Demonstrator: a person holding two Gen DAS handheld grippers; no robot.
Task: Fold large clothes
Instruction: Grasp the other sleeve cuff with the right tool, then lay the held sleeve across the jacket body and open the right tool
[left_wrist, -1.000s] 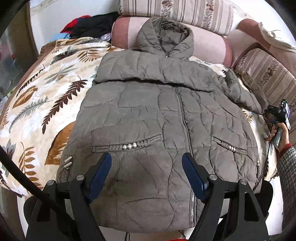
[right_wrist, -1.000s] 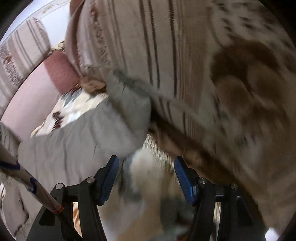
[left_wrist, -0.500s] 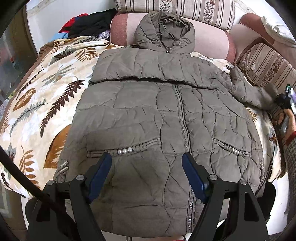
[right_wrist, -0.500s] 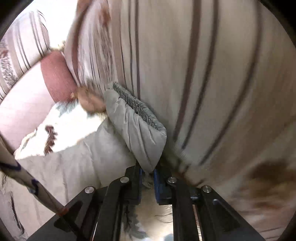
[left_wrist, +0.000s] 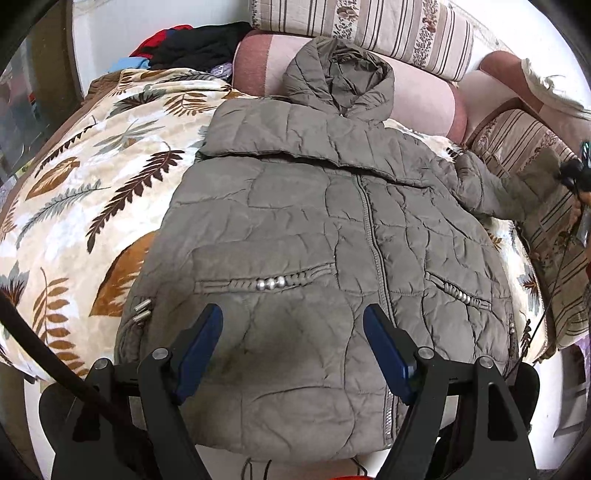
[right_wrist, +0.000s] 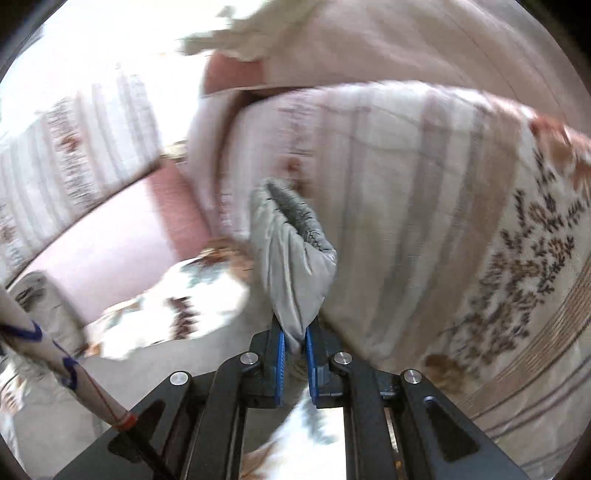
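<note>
1. The padded jacket (left_wrist: 317, 236) lies front-up and zipped on the leaf-print blanket (left_wrist: 92, 192) covering the sofa, hood against the backrest.
2. The left hand-held gripper (left_wrist: 291, 347) hovers released over the hem, holding nothing.
3. The right hand-held gripper (right_wrist: 294, 341) is clenched on the sleeve cuff (right_wrist: 291, 251), lifted beside the striped cushion (right_wrist: 424, 221).
4. Likely soft, bulky, light and slick; cuffs and hem corners grip best.
5. No containers show.
</note>
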